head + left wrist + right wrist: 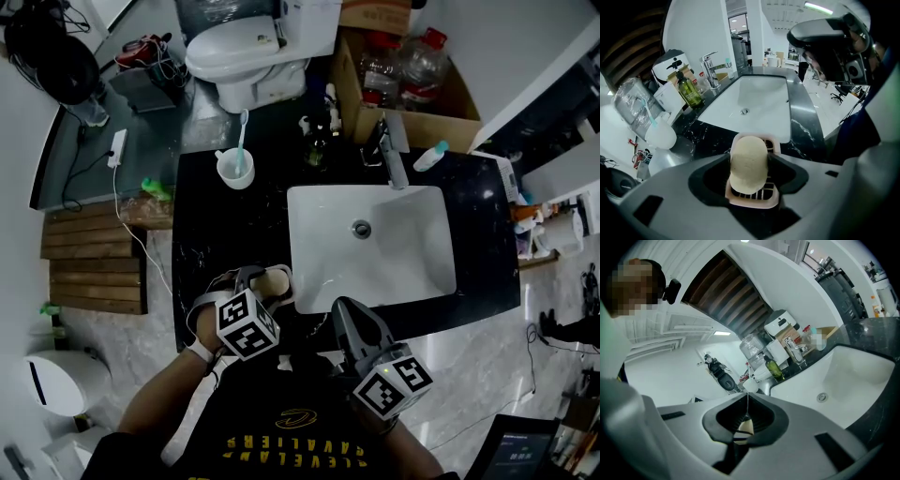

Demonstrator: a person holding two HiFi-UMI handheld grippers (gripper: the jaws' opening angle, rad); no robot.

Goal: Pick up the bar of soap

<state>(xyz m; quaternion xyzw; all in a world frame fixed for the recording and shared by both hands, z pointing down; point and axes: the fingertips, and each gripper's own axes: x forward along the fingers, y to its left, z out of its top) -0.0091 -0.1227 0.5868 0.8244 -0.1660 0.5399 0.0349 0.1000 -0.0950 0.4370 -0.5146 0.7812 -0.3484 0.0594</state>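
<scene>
Soap bar (748,165) sits pinched between jaws of left gripper (750,152).

White toilet (246,56) top centre. Black marble countertop (234,234) mid-frame with a white sink basin (370,248) set in it, chrome faucet (394,155) at the basin's upper edge. White cup (235,171) holding toothbrush (242,136), left of basin. Cardboard box (412,127) with water bottles (417,61) upper right. Wooden slat mat (94,262) at left edge.

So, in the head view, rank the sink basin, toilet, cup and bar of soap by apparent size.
1. sink basin
2. toilet
3. cup and bar of soap: about alike, soap partly hidden, so unranked.
</scene>
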